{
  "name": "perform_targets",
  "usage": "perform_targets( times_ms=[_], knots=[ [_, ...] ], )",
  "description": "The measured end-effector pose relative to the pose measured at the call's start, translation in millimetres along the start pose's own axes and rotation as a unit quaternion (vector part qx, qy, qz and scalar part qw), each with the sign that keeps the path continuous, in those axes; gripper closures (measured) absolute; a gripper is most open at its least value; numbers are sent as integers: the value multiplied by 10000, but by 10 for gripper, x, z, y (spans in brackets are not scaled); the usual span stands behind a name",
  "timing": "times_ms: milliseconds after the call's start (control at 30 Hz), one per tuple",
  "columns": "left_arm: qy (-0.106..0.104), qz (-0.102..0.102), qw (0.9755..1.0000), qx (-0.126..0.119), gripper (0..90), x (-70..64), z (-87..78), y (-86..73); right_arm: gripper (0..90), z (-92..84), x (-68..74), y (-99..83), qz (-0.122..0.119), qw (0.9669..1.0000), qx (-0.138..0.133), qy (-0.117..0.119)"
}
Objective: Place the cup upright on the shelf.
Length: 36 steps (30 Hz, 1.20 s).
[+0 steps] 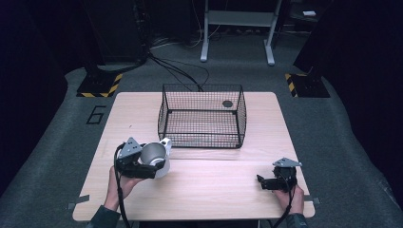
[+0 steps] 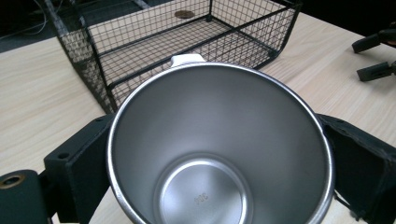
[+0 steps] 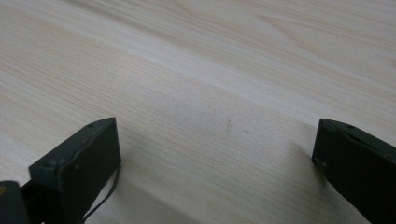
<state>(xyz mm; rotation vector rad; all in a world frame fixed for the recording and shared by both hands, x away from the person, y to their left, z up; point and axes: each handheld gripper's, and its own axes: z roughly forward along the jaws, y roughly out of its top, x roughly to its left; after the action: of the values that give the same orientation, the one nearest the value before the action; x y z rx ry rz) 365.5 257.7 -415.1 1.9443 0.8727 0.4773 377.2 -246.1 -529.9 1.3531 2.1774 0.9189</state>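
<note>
High view: left tool [image 1: 153, 161] clamps a steel cup [image 1: 153, 154] beside the wire basket [image 1: 202, 116]; right tool [image 1: 266, 182] gapes wide over the bench [image 1: 214, 185]

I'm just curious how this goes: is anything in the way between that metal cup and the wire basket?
Nothing visible is. The left gripper holds the cup close before the basket, with bare table between. Only the basket's near wall stands there, so the cup would likely have to go over it.

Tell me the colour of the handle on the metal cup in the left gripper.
White, on the shiny steel cup; the left gripper view shows the handle best.
</note>
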Motion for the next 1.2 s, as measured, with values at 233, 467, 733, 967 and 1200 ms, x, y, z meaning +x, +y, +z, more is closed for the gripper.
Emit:
perform_targets(
  times_ms=[233,467,733,967,1200],
  knots=[
    [-199,60,9998,-38,61,-24,70,190,7,0,2,0,9,10000,-4,1],
    [-295,152,9994,-99,61,-34,116,458,8,0,2,-1,7,10000,-6,0],
    [-360,237,9989,-176,60,-19,250,704,8,0,2,-1,7,10000,-7,1],
    [-405,273,9985,-231,60,36,382,917,8,0,2,-1,8,10000,-7,3],
    [-401,250,9986,-235,61,117,497,1062,8,0,1,-1,9,10000,-6,2]
  ],
)
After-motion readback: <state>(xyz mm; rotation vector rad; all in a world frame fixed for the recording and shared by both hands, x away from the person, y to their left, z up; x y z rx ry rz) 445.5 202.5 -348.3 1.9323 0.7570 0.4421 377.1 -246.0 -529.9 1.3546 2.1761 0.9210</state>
